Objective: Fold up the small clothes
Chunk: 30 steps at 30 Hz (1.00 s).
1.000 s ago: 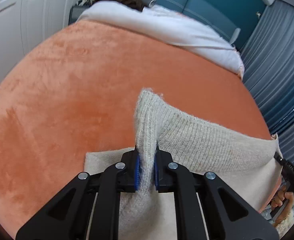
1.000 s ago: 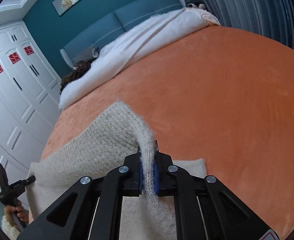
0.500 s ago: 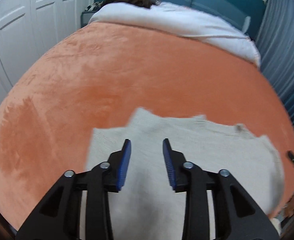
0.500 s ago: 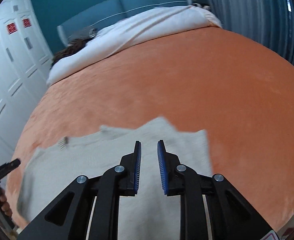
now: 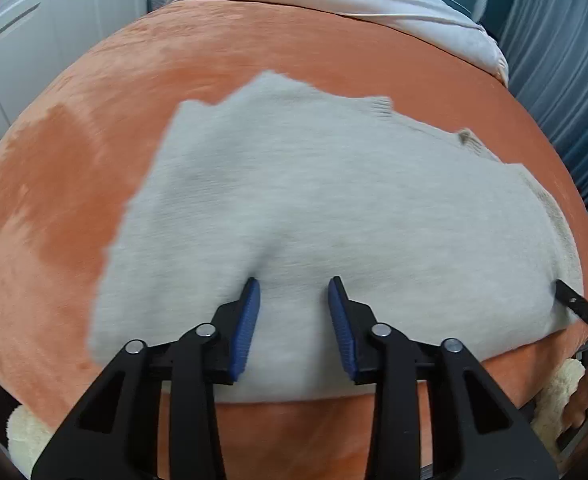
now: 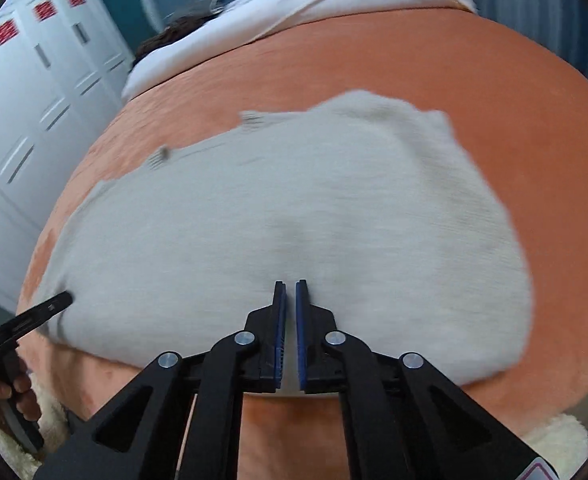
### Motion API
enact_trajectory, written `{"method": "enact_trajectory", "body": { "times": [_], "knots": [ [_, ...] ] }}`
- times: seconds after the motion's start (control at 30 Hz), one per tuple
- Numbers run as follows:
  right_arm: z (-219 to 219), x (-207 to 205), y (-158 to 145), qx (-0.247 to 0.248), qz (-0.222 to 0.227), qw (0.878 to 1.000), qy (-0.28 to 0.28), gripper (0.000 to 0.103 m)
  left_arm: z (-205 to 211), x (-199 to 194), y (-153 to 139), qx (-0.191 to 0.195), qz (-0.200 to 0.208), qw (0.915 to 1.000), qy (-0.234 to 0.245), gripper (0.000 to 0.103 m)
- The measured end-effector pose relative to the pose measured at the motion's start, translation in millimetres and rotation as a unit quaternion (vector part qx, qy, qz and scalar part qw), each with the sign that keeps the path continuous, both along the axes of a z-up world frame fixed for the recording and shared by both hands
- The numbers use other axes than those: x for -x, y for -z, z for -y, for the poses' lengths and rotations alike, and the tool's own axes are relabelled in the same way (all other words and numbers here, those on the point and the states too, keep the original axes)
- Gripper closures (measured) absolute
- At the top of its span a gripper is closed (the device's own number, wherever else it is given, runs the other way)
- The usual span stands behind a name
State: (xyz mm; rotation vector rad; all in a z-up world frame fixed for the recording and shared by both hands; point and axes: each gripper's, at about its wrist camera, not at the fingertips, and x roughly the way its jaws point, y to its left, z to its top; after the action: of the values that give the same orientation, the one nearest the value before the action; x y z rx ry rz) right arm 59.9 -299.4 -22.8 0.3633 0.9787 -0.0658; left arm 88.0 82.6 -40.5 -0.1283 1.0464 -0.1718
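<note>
The knitted sweater [image 5: 333, 208] lies flat on the orange bed cover [image 5: 74, 200], just ahead of both fingers. The left gripper [image 5: 294, 300] is narrowing around nothing; the right gripper [image 6: 290, 300] is closed and empty. One fold seems done, more remain.

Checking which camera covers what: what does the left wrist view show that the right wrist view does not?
Only the left wrist view shows the left gripper from behind, its jaws apart and closing over bare knit. Only the right wrist view shows the red stickers on the wardrobe doors and the right gripper with jaws nearly together. Both show the beige knit garment flat on the orange blanket and the white bedding.
</note>
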Motion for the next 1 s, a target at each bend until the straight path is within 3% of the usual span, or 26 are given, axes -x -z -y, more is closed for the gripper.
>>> {"method": "enact_trajectory", "body": {
  "times": [0.03,0.1,0.17,0.2,0.23,0.27,0.33,0.4,0.5,0.6,0.7,0.73,0.77,0.8,0.83,0.87,0.97,1.0],
  "knots": [
    [21.8,7.8,6.2,0.014,-0.011,0.999,0.030,0.103,-9.5,3.3,1.9,0.015,-0.001,0.9999,-0.001,0.076],
    [54.4,25.4,10.5,-0.039,-0.005,0.998,0.054,0.103,-19.7,7.7,2.4,0.042,-0.001,0.9991,-0.005,0.076],
    [66.2,32.6,3.7,-0.045,-0.006,0.995,0.084,0.103,-23.3,6.6,-4.0,0.056,-0.002,0.9983,-0.017,0.078],
    [65.5,30.7,-2.5,-0.034,0.002,0.996,0.082,0.100,-22.6,6.2,-11.3,0.063,0.003,0.9977,-0.024,0.077],
    [63.7,27.9,-12.3,-0.020,0.015,0.996,0.082,0.089,-23.9,1.3,-17.0,0.065,0.012,0.9974,-0.030,0.074],
    [59.3,21.6,-20.8,-0.012,0.024,0.997,0.078,0.084,-22.9,-3.5,-25.1,0.063,0.025,0.9971,-0.034,0.066],
    [61.2,2.5,-36.0,-0.001,0.040,0.997,0.063,0.056,-19.9,-21.7,-36.3,0.052,0.037,0.9973,-0.036,0.060],
    [51.6,-31.3,-48.6,0.016,0.054,0.997,0.056,0.046,-19.6,-48.0,-42.5,0.046,0.043,0.9974,-0.034,0.054],
    [44.4,-69.0,-50.6,0.039,0.056,0.997,0.044,0.037,-20.5,-85.7,-40.6,0.031,0.032,0.9983,-0.039,0.044],
    [48.7,-108.9,-38.6,0.052,0.034,0.997,0.050,0.035,-27.4,-127.0,-24.2,0.034,0.004,0.9975,-0.061,0.033],
    [51.6,-140.4,-19.8,0.056,0.010,0.997,0.059,0.033,-30.1,-152.6,-7.9,0.035,-0.019,0.9958,-0.083,0.031],
    [49.9,-148.4,-13.2,0.050,0.001,0.997,0.055,0.033,-28.9,-156.5,-4.0,0.037,-0.019,0.9963,-0.076,0.035],
    [47.5,-155.4,-5.7,0.040,-0.011,0.998,0.048,0.033,-24.9,-160.8,-0.3,0.037,-0.019,0.9971,-0.064,0.060],
    [44.6,-159.4,-1.2,0.028,-0.016,0.999,0.036,0.055,-21.2,-165.0,3.3,0.040,-0.027,0.9977,-0.047,0.078],
    [42.1,-159.5,-1.8,0.022,-0.012,0.999,0.024,0.097,-20.2,-167.3,4.8,0.047,-0.033,0.9975,-0.041,0.092],
    [42.5,-156.9,-7.2,0.021,-0.001,0.999,0.025,0.093,-23.1,-167.6,0.6,0.054,-0.022,0.9972,-0.047,0.092],
    [63.2,-139.7,-30.1,-0.009,0.070,0.995,0.065,0.095,-35.5,-171.4,-2.9,0.060,-0.012,0.9964,-0.058,0.093],
    [73.5,-139.2,-24.8,-0.010,0.067,0.994,0.081,0.095,-37.1,-174.0,3.6,0.060,-0.020,0.9964,-0.058,0.093]
  ]
}}
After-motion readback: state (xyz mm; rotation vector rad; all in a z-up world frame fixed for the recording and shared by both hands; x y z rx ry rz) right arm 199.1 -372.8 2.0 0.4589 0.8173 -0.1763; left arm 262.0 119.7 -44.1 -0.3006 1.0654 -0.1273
